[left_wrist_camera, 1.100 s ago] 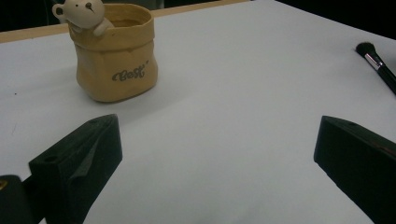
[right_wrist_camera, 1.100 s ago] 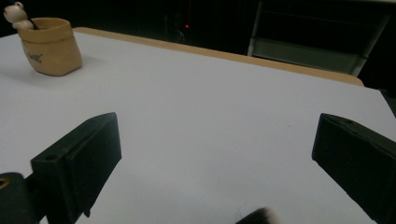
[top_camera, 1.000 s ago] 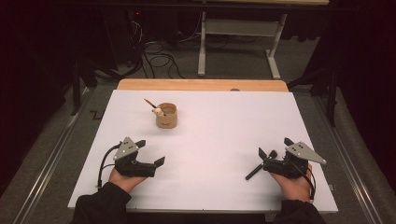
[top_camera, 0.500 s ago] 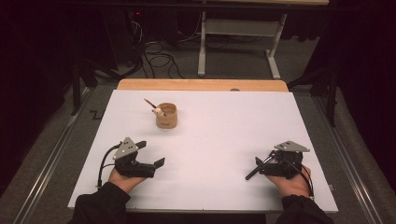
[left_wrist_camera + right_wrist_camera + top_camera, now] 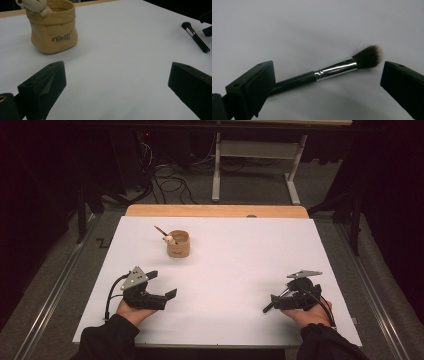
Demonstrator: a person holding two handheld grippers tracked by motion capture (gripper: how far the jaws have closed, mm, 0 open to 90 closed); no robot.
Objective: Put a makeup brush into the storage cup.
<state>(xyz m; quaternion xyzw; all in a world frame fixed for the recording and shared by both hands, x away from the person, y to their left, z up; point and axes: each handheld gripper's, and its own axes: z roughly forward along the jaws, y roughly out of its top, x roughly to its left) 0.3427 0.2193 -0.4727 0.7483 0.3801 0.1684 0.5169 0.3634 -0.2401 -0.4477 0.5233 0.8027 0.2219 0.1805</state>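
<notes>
**Two grippers parked low, brush between the right one's jaws**

Two hand-held grippers sit near the front edge of the white table (image 5: 240, 250), one per hand. The left gripper (image 5: 165, 290) rests at the front left, jaws spread wide with nothing but bare tabletop between them. In its own view you can see a tan pouch (image 5: 53, 27) up ahead with script lettering on the front and something pale sticking out of the top (can't tell what it is). From the high view the pouch stands toward the back left of the table, well apart from both hands, with a thin dark stick poking out too.

The right gripper (image 5: 274, 302) is at the front right, tipped down toward the table. Its jaws are also spread apart, and a brush (image 5: 332, 70) lies on the table between them: black handle, shiny silver ferrule, dark bristles with paler tips. The handle end runs just beside the one jaw, the bristles stop short of the other. Nothing is clamped on it.
</notes>
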